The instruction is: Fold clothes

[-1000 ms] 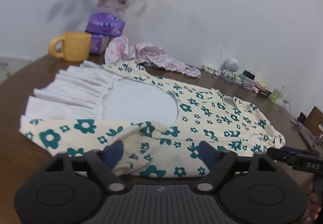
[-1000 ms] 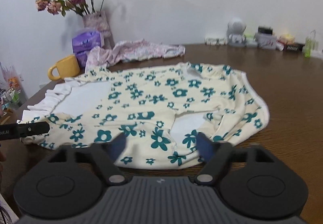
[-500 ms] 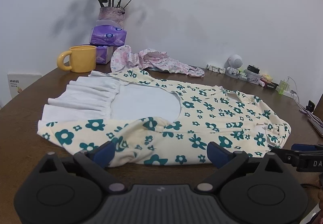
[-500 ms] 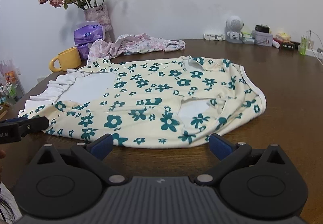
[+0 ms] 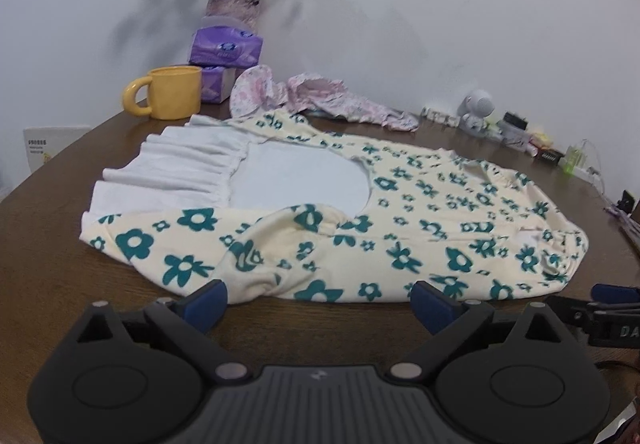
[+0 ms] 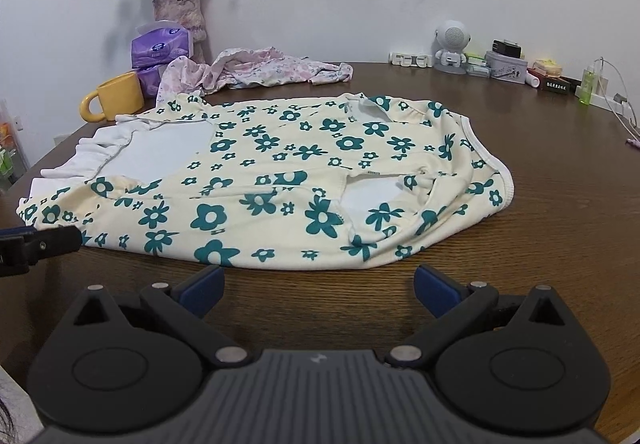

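Note:
A cream garment with teal flowers (image 5: 400, 220) (image 6: 280, 180) lies folded on the brown table, with a white ruffled part (image 5: 180, 168) (image 6: 108, 148) at its left end. My left gripper (image 5: 320, 302) stands open just in front of the garment's near edge, nothing between its blue pads. My right gripper (image 6: 318, 290) is open too, a little short of the near hem, and holds nothing. Each gripper's tip shows at the edge of the other's view. A pink floral garment (image 5: 320, 100) (image 6: 256, 70) lies crumpled at the back.
At the back left stand a yellow mug (image 5: 168, 92) (image 6: 116, 96), purple tissue packs (image 5: 224, 52) (image 6: 160, 52) and a vase of dried roses (image 5: 232, 4) (image 6: 180, 12). A small white robot figure (image 6: 452, 44) and several small items line the back right, with cables (image 6: 624, 112) near the edge.
Both grippers have let go of the garment's near edge, opened wide and drawn back. The garment now rests flat on the table.

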`<state>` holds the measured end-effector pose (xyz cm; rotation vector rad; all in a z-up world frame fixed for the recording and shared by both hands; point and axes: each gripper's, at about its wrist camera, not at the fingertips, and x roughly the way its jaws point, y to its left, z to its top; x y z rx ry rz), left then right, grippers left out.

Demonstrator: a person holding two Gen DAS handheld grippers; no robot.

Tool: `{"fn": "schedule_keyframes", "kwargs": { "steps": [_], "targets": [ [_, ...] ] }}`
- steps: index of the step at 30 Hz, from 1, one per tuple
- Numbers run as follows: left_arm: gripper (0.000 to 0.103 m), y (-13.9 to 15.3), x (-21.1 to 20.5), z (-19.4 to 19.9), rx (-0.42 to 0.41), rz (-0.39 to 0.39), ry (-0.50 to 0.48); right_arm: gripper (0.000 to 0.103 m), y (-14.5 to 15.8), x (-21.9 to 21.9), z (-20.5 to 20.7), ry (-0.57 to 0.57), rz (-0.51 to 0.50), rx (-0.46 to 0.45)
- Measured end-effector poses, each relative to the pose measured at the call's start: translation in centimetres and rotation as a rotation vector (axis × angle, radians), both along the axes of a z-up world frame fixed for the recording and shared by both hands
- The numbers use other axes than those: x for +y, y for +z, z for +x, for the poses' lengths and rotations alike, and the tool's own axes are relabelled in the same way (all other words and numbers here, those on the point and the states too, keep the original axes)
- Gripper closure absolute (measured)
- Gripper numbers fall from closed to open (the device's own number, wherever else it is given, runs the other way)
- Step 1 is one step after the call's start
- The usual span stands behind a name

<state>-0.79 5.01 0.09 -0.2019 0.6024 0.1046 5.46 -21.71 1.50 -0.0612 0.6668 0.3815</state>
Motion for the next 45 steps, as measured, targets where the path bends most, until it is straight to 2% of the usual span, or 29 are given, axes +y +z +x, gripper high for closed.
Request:
{"fn": "schedule_keyframes", "kwargs": {
  "steps": [27, 34, 38, 45],
  "targets": [
    [0.005, -0.2, 0.7, 0.4, 0.028, 0.011, 0.028, 0.000, 0.0, 0.3, 0.5, 0.009, -0.018, 0.022],
    [0.005, 0.8, 1.2, 0.8, 0.027, 0.043, 0.007, 0.000, 0.9, -0.1, 1.2, 0.057, 0.036, 0.031],
    [0.006, 1.8, 2.1, 0.7, 0.032, 0.052, -0.024, 0.000, 1.5, -0.6, 1.9, 0.121, 0.063, 0.076],
    [0.013, 3.0, 2.7, 0.7, 0.065, 0.056, -0.105, 0.000, 1.9, -0.6, 2.5, 0.217, 0.041, 0.092]
  ]
}}
